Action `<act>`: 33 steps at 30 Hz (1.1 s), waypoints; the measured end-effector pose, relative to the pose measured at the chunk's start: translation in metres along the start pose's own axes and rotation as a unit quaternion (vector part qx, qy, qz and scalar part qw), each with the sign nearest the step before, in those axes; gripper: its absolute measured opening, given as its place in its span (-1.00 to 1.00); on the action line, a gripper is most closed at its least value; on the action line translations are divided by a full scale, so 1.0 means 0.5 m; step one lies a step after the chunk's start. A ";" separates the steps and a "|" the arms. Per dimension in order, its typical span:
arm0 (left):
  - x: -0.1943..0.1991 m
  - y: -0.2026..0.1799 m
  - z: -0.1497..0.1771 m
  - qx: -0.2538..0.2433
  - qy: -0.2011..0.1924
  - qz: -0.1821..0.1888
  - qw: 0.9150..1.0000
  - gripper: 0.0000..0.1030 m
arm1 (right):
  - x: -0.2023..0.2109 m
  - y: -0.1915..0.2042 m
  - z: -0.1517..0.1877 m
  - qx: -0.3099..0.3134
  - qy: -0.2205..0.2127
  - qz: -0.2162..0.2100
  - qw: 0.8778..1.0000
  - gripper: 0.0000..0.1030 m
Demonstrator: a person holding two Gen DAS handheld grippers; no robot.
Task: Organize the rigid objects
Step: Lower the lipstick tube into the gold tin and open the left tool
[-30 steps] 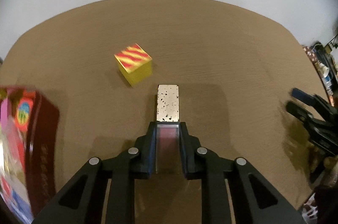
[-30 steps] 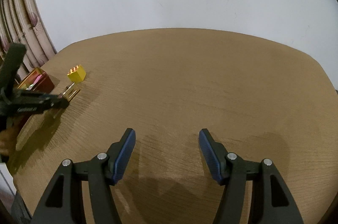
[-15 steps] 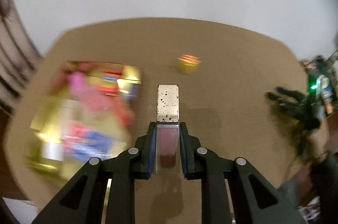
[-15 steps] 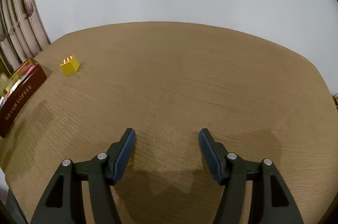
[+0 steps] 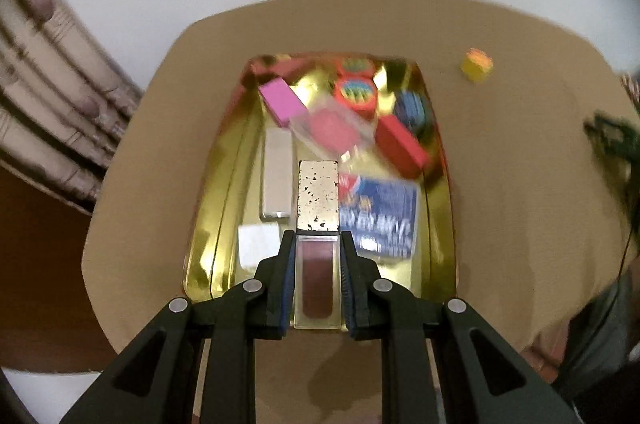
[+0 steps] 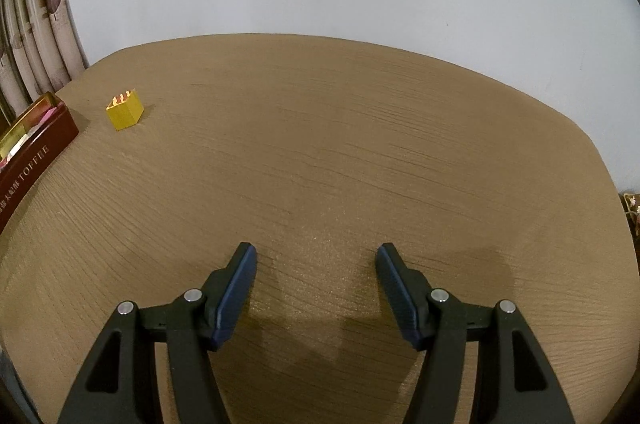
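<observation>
Carrying a lip gloss tube pinched in the left claw above the gold tin, placing looks underway; next, lower and release. Right claw hangs spread, empty; yellow cube at ten o'clock.

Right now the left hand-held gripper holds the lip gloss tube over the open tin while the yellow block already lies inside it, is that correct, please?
Not quite: the yellow block sits on the table outside the tin, as both wrist views show. The left hand-held gripper does hold the lip gloss tube over the tin.
</observation>
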State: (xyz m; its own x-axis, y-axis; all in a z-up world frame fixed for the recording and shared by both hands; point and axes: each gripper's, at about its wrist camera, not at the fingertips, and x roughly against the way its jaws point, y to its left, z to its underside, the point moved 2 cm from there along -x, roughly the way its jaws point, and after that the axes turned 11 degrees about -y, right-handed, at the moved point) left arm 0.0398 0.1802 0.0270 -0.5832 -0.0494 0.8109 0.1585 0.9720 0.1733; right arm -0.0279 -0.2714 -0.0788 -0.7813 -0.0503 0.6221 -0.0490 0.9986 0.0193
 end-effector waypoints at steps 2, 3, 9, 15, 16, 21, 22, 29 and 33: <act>-0.006 -0.008 0.011 -0.020 0.004 0.009 1.000 -0.67 | -0.001 0.004 0.002 0.000 0.000 0.001 1.000 0.25; -0.007 -0.010 0.013 -0.024 0.004 0.017 1.000 -0.67 | -0.002 0.006 0.001 0.001 0.000 0.002 1.000 0.25; 0.005 -0.018 0.002 -0.038 -0.011 0.055 0.998 -0.66 | -0.006 0.012 0.004 0.003 0.000 0.004 1.000 0.25; -0.028 -0.033 -0.059 -0.058 -0.019 0.058 0.996 -0.66 | -0.006 0.011 0.007 0.005 0.000 0.006 1.000 0.25; -0.037 -0.036 -0.071 -0.066 -0.019 0.058 0.996 -0.66 | -0.006 0.011 0.008 0.005 0.000 0.006 1.000 0.25; -0.091 -0.020 -0.139 -0.091 -0.012 0.053 0.994 -0.66 | -0.007 0.012 0.007 0.005 0.000 0.006 1.000 0.25; -0.102 -0.015 -0.148 -0.090 -0.010 0.048 0.995 -0.66 | -0.006 0.011 0.007 0.005 0.000 0.007 1.000 0.25; -0.182 0.029 -0.173 -0.062 0.027 0.043 0.997 -0.59 | -0.007 0.013 0.007 0.006 0.000 0.006 1.000 0.25; -0.196 0.051 -0.180 -0.051 0.029 0.041 0.997 -0.55 | -0.008 0.013 0.007 0.006 0.000 0.006 1.000 0.25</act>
State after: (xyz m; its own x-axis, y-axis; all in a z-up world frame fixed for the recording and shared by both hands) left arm 0.1729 0.1891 0.0024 -0.5185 0.0136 0.8550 0.2853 0.9453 0.1580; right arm -0.0274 -0.2648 -0.0838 -0.7816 -0.0382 0.6226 -0.0469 0.9989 0.0025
